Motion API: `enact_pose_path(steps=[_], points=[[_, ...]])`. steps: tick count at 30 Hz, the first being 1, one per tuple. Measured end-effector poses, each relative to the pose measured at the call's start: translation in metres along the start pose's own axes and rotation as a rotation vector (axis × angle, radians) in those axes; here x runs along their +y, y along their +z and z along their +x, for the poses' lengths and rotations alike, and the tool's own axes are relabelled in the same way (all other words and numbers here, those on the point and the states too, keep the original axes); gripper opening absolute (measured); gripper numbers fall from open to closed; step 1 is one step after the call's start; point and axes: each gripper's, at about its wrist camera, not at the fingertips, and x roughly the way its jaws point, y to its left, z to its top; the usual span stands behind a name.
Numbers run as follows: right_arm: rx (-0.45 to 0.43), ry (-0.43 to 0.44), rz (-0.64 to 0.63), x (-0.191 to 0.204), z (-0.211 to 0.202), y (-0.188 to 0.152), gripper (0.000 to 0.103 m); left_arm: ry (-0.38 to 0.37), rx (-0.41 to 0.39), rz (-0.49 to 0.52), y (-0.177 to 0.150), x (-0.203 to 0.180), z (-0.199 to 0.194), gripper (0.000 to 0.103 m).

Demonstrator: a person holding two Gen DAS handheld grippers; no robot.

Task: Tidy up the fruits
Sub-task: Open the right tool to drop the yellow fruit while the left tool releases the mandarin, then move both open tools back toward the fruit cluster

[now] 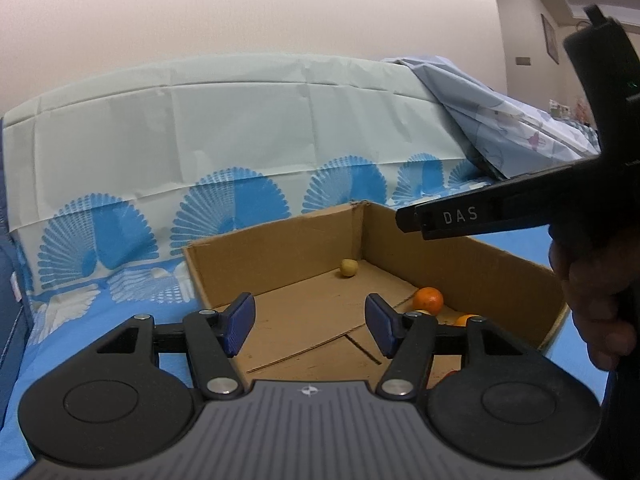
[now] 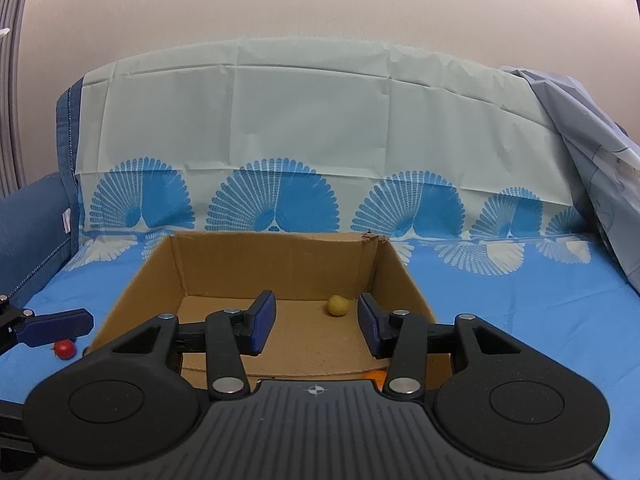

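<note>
An open cardboard box (image 1: 460,264) lies on the blue cloth; it also shows in the right wrist view (image 2: 276,264). Inside are a small yellow fruit (image 1: 348,268) (image 2: 338,305) at the far corner, an orange (image 1: 428,299) by the right wall, and more orange fruit (image 1: 466,320) partly hidden behind my finger. A sliver of orange (image 2: 376,378) shows under my right gripper. My left gripper (image 1: 310,324) is open and empty above the box's near part. My right gripper (image 2: 316,326) is open and empty over the box. A small red fruit (image 2: 64,349) lies on the cloth left of the box.
A patterned blue-and-white sheet (image 2: 320,128) drapes over the sofa back behind the box. A crumpled pale blue cloth (image 1: 500,120) lies at the right. The right gripper's body and the hand holding it (image 1: 592,208) are at the right of the left wrist view. The left gripper's finger (image 2: 52,326) is near the red fruit.
</note>
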Motion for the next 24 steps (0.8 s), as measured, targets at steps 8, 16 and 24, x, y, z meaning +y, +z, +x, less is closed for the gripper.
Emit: enact_pose_path(steps=[8, 16, 24], points=[[-0.027, 0.041, 0.025, 0.030, -0.014, 0.001, 0.047, 0.062, -0.007, -0.094, 0.006, 0.034, -0.027, 0.066], [-0.041, 0.114, 0.086, 0.065, -0.033, 0.002, 0.047, 0.067, -0.019, -0.216, 0.019, 0.085, -0.067, 0.067], [-0.042, 0.218, 0.011, 0.123, -0.049, -0.007, 0.048, 0.244, -0.091, -0.351, 0.026, 0.180, -0.120, 0.067]])
